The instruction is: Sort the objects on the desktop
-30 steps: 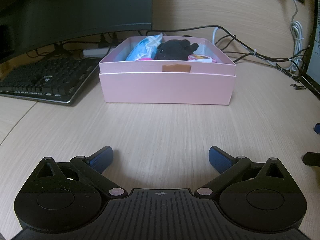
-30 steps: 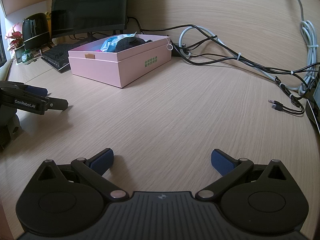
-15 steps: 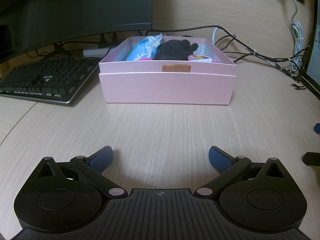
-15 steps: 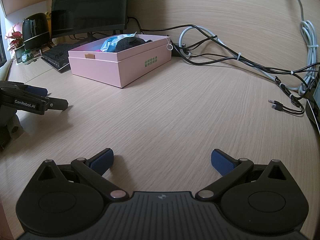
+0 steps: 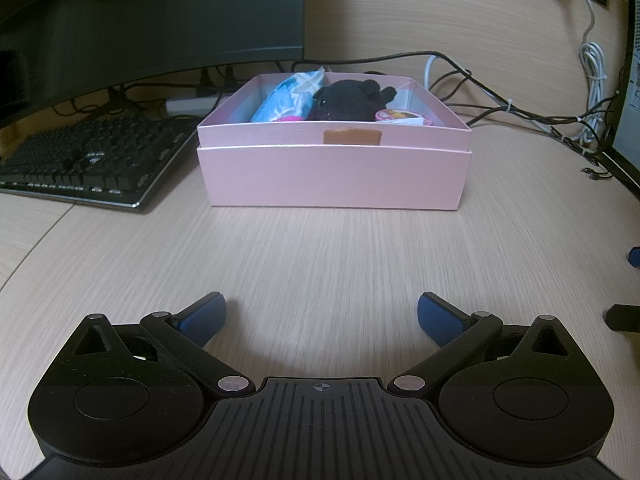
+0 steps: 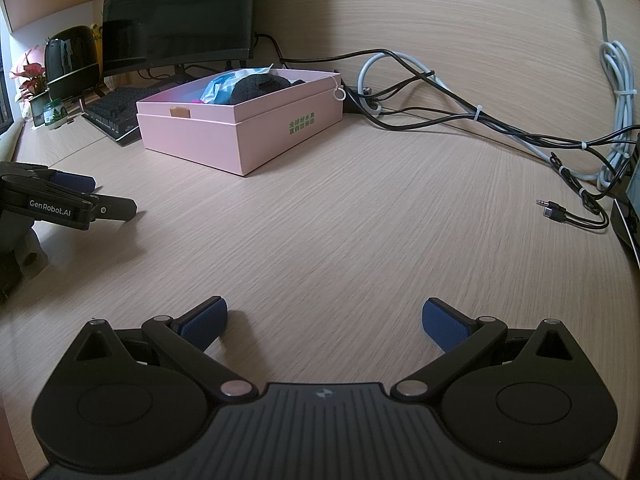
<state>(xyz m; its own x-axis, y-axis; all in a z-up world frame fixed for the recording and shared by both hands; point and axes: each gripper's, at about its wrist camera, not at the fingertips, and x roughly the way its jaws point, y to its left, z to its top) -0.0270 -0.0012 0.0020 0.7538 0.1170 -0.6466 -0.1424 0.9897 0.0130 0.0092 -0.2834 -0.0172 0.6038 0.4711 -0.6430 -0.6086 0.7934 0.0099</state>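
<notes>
A pink box (image 5: 332,176) stands on the wooden desk straight ahead of my left gripper (image 5: 322,316). Inside it lie a black plush toy (image 5: 344,100), a light blue packet (image 5: 286,98) and a small round pink-rimmed item (image 5: 404,117). The left gripper is open and empty, well short of the box. In the right wrist view the same pink box (image 6: 244,132) sits far left, with the plush (image 6: 258,84) and blue packet (image 6: 218,88) showing above its rim. My right gripper (image 6: 324,318) is open and empty over bare desk. The left gripper (image 6: 76,200) shows at the left edge.
A black keyboard (image 5: 84,160) and a dark monitor (image 5: 152,16) stand left of the box. Tangled cables (image 6: 460,116) run along the back right, ending in a loose audio plug (image 6: 554,212). A dark round appliance (image 6: 72,60) and a potted plant (image 6: 30,80) sit far left.
</notes>
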